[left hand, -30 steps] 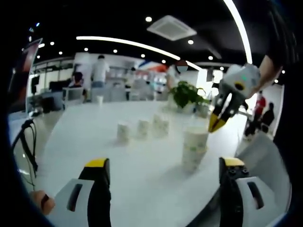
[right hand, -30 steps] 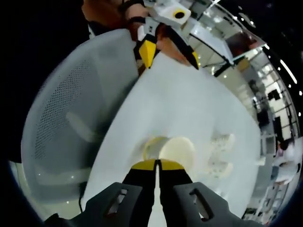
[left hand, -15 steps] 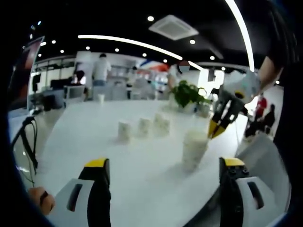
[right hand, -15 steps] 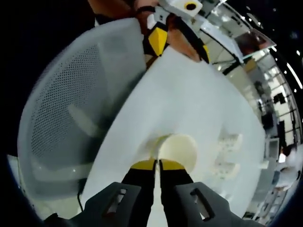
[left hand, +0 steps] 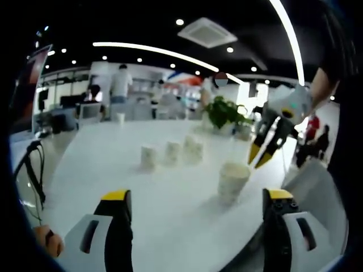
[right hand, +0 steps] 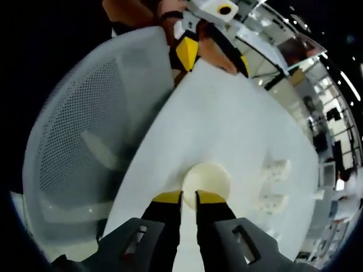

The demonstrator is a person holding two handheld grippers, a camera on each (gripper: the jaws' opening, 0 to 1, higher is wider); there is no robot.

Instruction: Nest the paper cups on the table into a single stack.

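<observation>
Here, in the left gripper view, the left tool (left hand: 195, 211) hangs low over the white desk (left hand: 113, 164) with its two yellow-tipped jaws spread wide apart and nothing between them. Ahead of it, toward the right, a stack of nested paper cups (left hand: 233, 180) stands upright on the desk, its open rim up. The right tool (left hand: 260, 156) comes down from the upper right, its yellow tips set slightly apart just beside the stack's rim; whether they touch the rim cannot be told. Farther back on the desk, three more paper cups stand in a loose row: one on the left (left hand: 148, 157), one in the middle (left hand: 172, 152) and one on the right (left hand: 193, 149), which may be two cups close together. A potted green plant (left hand: 223, 113) sits at the far edge of the desk, and people stand in the room beyond. In the right gripper view, the right tool (right hand: 189, 198) looks down onto the stack (right hand: 207, 178), its jaws parted by a narrow gap, with the near rim right at the tips. The left tool (right hand: 211, 51) shows at the top, open, at the desk's edge (right hand: 215, 119). Small cups (right hand: 276, 170) lie off to the right, and a white mesh chair (right hand: 85, 141) stands beside the desk
</observation>
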